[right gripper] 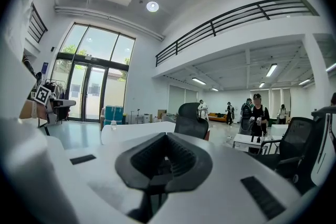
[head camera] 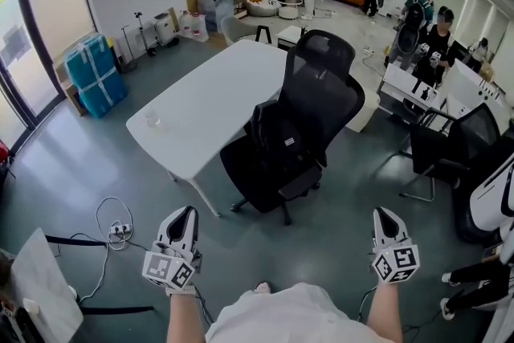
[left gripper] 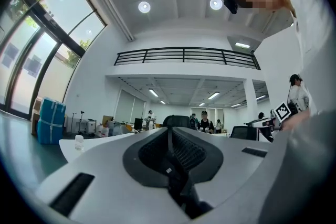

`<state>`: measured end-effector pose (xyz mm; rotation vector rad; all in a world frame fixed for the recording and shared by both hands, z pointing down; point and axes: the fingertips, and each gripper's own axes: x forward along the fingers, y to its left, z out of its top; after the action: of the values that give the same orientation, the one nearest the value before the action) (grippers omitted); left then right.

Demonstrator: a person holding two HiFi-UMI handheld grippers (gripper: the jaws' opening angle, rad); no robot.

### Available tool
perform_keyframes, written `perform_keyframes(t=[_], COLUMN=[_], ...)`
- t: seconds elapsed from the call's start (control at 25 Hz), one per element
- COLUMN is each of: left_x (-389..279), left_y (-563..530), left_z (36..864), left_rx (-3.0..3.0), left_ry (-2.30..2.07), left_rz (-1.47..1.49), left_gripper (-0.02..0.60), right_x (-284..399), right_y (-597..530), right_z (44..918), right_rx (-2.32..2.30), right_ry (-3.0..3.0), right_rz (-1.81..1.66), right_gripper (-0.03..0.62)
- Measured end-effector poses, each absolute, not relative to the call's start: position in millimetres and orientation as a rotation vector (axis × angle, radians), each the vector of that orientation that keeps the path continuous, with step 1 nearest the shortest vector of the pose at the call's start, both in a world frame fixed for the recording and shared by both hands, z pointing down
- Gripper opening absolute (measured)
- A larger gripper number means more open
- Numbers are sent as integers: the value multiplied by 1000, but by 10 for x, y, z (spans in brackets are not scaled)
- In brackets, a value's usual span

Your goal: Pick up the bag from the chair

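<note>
Black bag (head camera: 277, 142) leans upright on the chair (head camera: 321, 80) seat, ahead of and well apart from left gripper (head camera: 185, 213) and right gripper (head camera: 384, 214). Both have their fingers closed on nothing, and the left looks slightly nearer.

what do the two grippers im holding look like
The left hand-held gripper and right hand-held gripper each have a pale grey tapered shell with black ribbed pads inside, plus a cube of black-and-white square markers at the base. The person wears a white top; forearms are unsleeved.
</note>
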<state>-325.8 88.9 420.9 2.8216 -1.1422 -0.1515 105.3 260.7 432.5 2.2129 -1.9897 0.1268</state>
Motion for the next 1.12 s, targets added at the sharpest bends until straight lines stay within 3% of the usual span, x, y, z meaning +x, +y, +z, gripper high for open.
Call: perform_keyframes(t=[0.6,1.12], left_x=[-2694,-1748], left_y=[193,-784], left_z=[4354,4336], left_rx=[2797,2775], left_ry=[-1156,-1196], left_rz=[-85,-95], left_gripper=[43,43], right_x=[1518,2263], right_y=[1602,251], right_z=[4610,4580], right_rx=[2156,2045], right_ry=[-2048,-2162], right_rz=[194,171], right_gripper=[19,20])
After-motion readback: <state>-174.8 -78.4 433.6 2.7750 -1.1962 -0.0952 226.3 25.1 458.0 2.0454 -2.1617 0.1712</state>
